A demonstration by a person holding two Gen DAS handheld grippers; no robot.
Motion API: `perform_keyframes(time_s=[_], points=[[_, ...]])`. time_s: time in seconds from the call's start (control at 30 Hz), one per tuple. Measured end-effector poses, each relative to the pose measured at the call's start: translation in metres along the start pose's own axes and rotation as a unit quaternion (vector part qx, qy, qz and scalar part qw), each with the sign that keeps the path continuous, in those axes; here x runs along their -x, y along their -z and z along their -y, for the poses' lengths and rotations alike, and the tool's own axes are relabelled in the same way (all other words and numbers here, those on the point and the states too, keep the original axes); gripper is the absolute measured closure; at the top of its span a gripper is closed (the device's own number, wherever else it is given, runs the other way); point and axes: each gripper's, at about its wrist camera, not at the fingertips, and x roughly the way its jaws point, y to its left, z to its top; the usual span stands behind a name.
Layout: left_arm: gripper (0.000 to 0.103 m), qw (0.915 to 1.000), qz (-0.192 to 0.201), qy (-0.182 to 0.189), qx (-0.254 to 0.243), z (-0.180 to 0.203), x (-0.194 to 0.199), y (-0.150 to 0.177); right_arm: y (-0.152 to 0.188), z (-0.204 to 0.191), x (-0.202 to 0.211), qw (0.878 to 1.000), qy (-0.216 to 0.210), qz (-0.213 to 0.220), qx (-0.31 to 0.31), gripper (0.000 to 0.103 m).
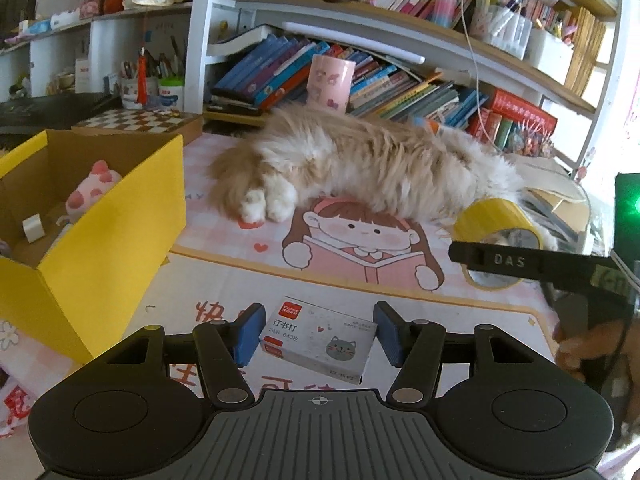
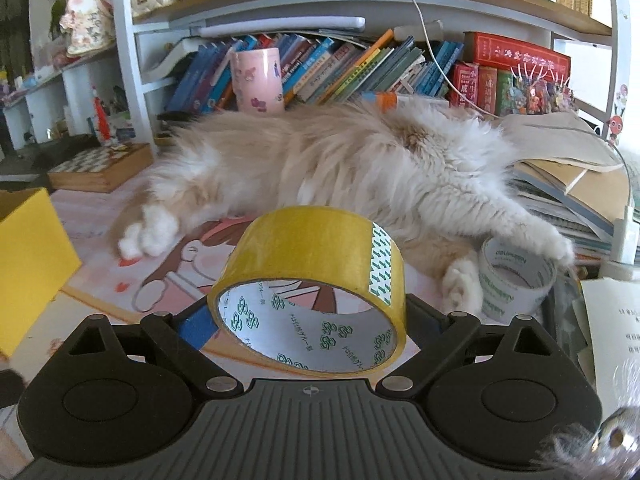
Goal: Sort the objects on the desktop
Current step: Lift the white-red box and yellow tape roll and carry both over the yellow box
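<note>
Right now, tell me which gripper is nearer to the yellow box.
Left. The left gripper, holding the staple box, sits just beside the yellow box. The right gripper, holding the yellow tape roll, is farther off toward the cat's side.

The yellow tape roll (image 2: 316, 256) looked glossy plastic, the staple box (image 1: 318, 338) smooth printed card, the yellow carton (image 1: 116, 216) matt cardboard, the cat (image 1: 360, 164) fluffy.

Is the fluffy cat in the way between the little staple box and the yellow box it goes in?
No. The cat lies farther back on the mat. The staple box sits between the left gripper fingers, and the yellow box stands open to its left with only bare mat between.
</note>
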Motion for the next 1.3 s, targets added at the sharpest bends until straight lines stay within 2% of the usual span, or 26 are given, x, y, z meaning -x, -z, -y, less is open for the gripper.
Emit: perform_keyframes(time_s=[0.47, 0.67, 1.3], points=[[0.044, 0.9996, 0.015, 0.026, 0.0, -0.039, 0.042, 0.01, 0.03, -0.036, 0.063, 1.0, 0.005, -0.012, -0.011, 0.009], [0.044, 0.9994, 0.015, 0.032, -0.001, -0.064, 0.061, 0.018, 0.043, -0.065, 0.076, 1.0, 0.005, -0.021, -0.014, 0.009], [0.044, 0.9989, 0.027, 0.039, 0.008, -0.136, 0.119, 0.046, 0.079, -0.169, 0.126, 0.999, -0.019, -0.019, 0.039, 0.009]])
